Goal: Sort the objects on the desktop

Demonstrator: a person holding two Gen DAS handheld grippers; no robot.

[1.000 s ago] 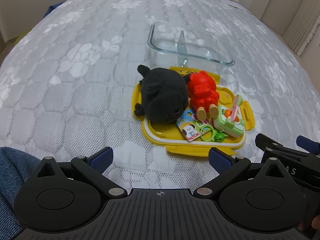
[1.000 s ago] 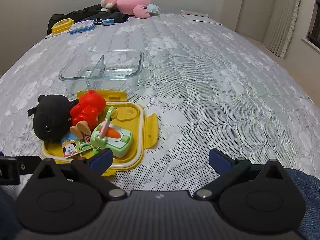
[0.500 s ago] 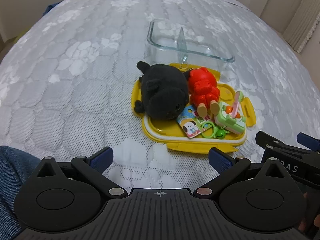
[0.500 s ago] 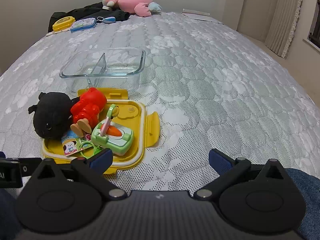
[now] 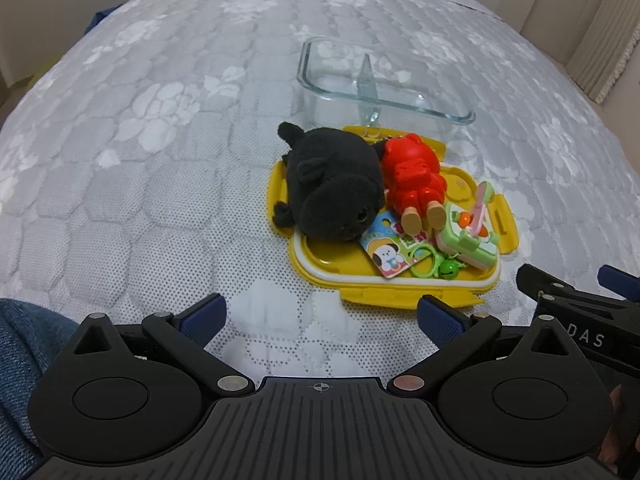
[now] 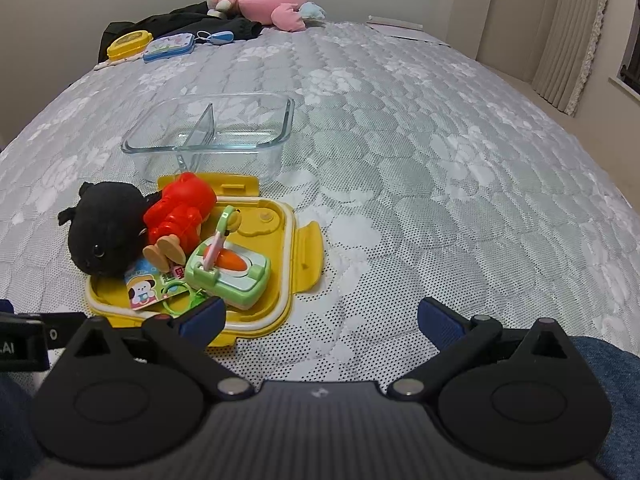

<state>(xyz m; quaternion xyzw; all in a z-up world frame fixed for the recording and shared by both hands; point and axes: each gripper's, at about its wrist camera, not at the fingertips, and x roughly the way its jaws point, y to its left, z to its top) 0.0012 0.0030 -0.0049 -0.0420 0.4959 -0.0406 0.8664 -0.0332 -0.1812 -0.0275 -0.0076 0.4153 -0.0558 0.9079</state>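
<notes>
Black plush first, at the left of the pile: the black cat toy (image 5: 334, 190) slumps half over the edge of the yellow lid (image 5: 316, 270), too bulky to fit inside its rim. Right beside it, touching, lies the red figure (image 5: 412, 178) on its back, feet toward me. Next comes the little picture card (image 5: 386, 258), tucked under both, with a green clip ring (image 5: 426, 260) on top. Furthest right on the lid sits the green toy box (image 5: 466, 242) with its carrot and pink spoon. Behind all of it stands the glass container (image 5: 384, 80), two compartments, both empty, so I reckon that is where these get sorted. The whole lot rests on the quilted bed (image 5: 160, 140). My left hand-held gripper (image 5: 320, 316) hovers short of the lid, jaws spread wide, nothing in them. My right hand-held gripper (image 6: 320, 316) is likewise wide apart and empty, its left finger just in front of the lid's near corner.
</notes>
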